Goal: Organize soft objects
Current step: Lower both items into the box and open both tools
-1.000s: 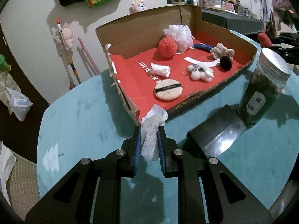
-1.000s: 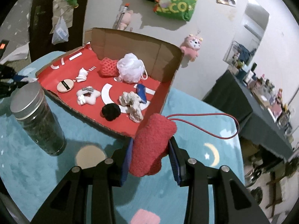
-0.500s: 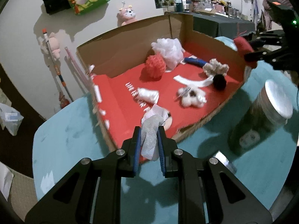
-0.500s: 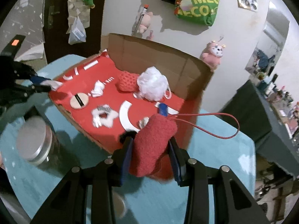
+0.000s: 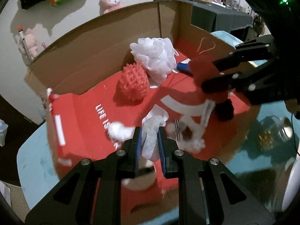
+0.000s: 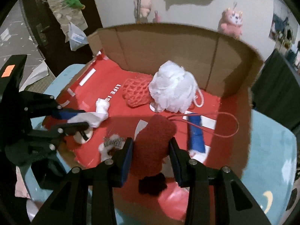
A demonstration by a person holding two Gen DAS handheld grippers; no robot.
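- Left gripper (image 5: 149,142) is clamped tight on a scrap of white mesh cloth (image 5: 150,140); right gripper (image 6: 151,154) is clamped on a dark red fuzzy pouch (image 6: 151,146) whose thin red cord loop (image 6: 221,123) trails out over the box floor.
- A second ago both grippers sat over the teal tabletop (image 5: 35,161), short of the box's near edge. Now both hang above the red floor of the open cardboard box (image 5: 105,43), each load still pinched and not yet touching the lining.
- From the left wrist view, the right gripper has come in from the right side, its pouch above the black pom-pom (image 5: 225,110) and the blue roll (image 6: 196,136).
- Already lying in the box: a white bath pouf (image 6: 172,90), a red net scrubber (image 6: 137,93) touching it, a small white rolled cloth (image 6: 102,106), a fluffy white-and-grey piece (image 6: 110,144), and a round powder puff (image 6: 83,136) partly hidden under the left gripper's fingers.
- A metal-lidded glass jar (image 5: 277,136) stands on the table outside the box, blurred.
- Judged from this, carrying is nearly over for both items; what remains is to lower and let go over free red floor. The cord loop could snag on the blue roll when the pouch drops.
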